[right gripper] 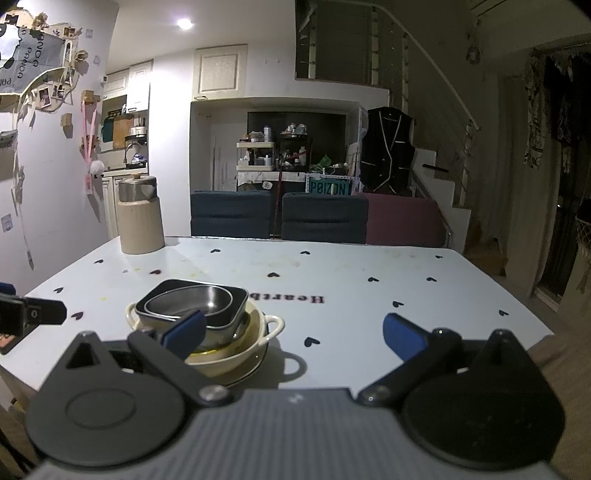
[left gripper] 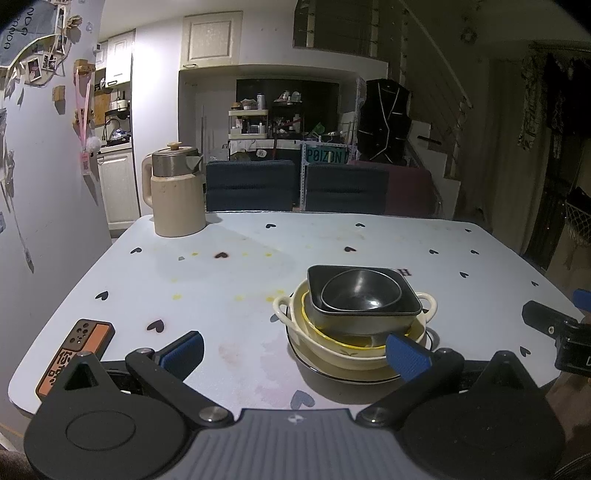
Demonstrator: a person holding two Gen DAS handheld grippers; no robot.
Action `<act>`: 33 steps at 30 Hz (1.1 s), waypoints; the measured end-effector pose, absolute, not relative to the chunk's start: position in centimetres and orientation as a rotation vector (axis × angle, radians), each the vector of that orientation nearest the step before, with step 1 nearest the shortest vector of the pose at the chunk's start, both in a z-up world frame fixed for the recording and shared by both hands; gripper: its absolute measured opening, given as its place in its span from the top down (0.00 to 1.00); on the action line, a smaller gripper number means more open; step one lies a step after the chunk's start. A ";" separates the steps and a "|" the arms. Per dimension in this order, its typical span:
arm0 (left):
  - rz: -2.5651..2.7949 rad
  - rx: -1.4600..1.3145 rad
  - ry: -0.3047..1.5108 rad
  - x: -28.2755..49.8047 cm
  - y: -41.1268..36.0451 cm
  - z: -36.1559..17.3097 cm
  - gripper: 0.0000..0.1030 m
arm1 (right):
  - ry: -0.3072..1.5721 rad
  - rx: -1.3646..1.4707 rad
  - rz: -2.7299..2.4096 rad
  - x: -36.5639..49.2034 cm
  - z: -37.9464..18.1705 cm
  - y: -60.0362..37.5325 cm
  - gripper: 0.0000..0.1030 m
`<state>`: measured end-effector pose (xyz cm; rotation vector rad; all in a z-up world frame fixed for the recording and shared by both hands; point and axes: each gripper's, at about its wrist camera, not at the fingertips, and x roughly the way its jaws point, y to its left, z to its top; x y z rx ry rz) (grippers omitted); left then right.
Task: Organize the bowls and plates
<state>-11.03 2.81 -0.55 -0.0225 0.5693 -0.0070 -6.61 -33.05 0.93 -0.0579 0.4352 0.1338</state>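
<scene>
Left wrist view: the left gripper [left gripper: 295, 350] is spread wide and empty. At two o'clock, a round black bowl [left gripper: 361, 291] is nested in a square black dish [left gripper: 406, 308], a cream handled bowl [left gripper: 343, 356] and a plate [left gripper: 332, 373].

Right wrist view: the right gripper [right gripper: 295, 334] is held wide, empty; the glossy stack [right gripper: 207, 321] is seen at ten o'clock on the heart-printed table [right gripper: 369, 295].

A round white ceiling lamp [right gripper: 184, 23] in the upper left is giving the only light, while the right side is staying dim. The pale heart-printed table [right gripper: 369, 266] is showing soft glare. Frame corners are bending and darkening.
</scene>
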 end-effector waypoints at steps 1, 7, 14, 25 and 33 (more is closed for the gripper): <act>-0.007 -0.022 0.569 -11.0 2.8 -0.5 0.00 | 0.435 -0.059 0.134 -6.6 0.9 -33.1 0.00; -0.009 -0.025 0.570 -11.1 2.8 -0.5 0.00 | 0.434 -0.059 0.133 -6.6 0.9 -33.0 0.00; -0.008 -0.025 0.569 -11.0 2.8 -0.5 0.00 | 0.429 -0.063 0.131 -6.6 0.9 -33.0 0.00; -0.008 -0.025 0.568 -11.0 2.8 -0.5 0.00 | 0.423 -0.067 0.128 -6.7 0.9 -33.0 0.00; -0.007 -0.025 0.569 -11.0 2.8 -0.5 0.00 | 0.423 -0.068 0.128 -6.7 0.9 -33.0 0.00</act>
